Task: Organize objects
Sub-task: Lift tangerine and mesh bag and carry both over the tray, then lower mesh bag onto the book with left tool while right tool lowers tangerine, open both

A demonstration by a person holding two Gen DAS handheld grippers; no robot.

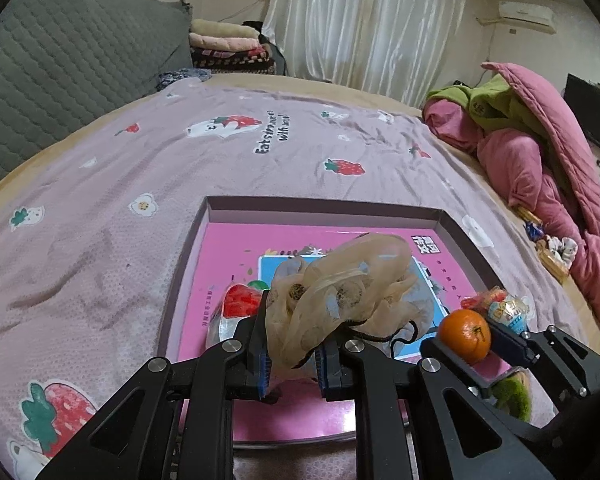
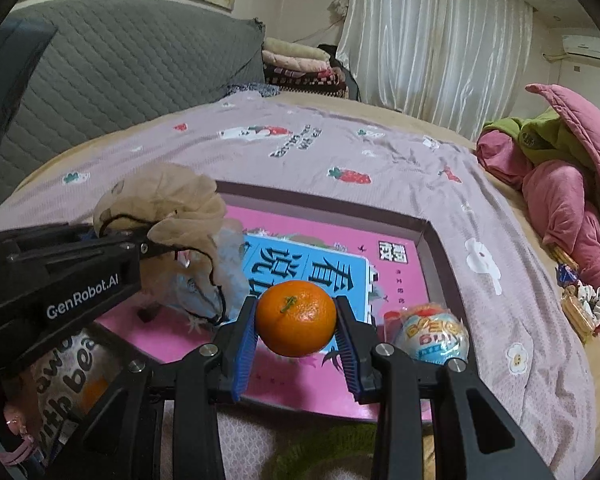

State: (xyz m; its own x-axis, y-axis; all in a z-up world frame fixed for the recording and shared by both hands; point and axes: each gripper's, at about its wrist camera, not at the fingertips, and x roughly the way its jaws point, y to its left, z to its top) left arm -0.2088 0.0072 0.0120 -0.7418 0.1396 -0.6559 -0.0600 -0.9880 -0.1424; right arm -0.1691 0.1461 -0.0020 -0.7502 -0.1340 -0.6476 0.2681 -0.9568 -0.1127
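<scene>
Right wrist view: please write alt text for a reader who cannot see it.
The right gripper holds an orange between its blue pads above a pink tray on a bed. On the left, the left gripper holds a beige mesh bag; a wrapped toy egg lies in the tray.

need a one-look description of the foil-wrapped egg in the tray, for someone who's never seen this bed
On the bed's strawberry-print sheet lies a shallow tray with a pink floor. In its near right corner, just right of the orange held in the right gripper, sits the egg. It alone is shiny: pale blue foil with yellow lettering, unlike the plain orange and the beige mesh pouch.
</scene>
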